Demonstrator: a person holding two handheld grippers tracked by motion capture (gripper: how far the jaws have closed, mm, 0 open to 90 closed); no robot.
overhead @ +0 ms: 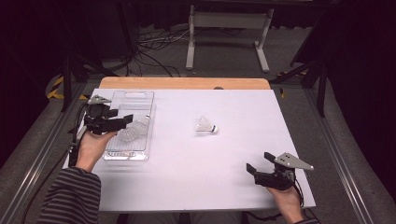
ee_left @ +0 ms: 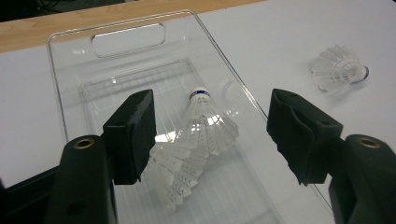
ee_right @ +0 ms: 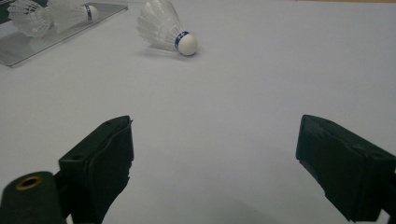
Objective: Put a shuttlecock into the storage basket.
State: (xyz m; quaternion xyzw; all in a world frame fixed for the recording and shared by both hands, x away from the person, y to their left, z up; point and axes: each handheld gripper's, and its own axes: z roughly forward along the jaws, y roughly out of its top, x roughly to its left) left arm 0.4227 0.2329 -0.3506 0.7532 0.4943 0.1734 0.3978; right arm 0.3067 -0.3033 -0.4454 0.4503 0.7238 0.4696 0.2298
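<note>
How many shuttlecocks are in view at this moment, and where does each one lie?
At least 3, more may be nested. A stack of shuttlecocks, two or more pushed together, lies in the clear tray under the open left gripper. One loose shuttlecock lies mid-table.

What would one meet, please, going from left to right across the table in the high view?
Left gripper → clear tray with a stack of shuttlecocks → lone shuttlecock on the white table → right gripper.

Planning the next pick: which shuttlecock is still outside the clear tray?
The lone shuttlecock lying on its side on the white table, right of the clear tray. The other shuttlecocks are nested in a stack inside the tray.
</note>
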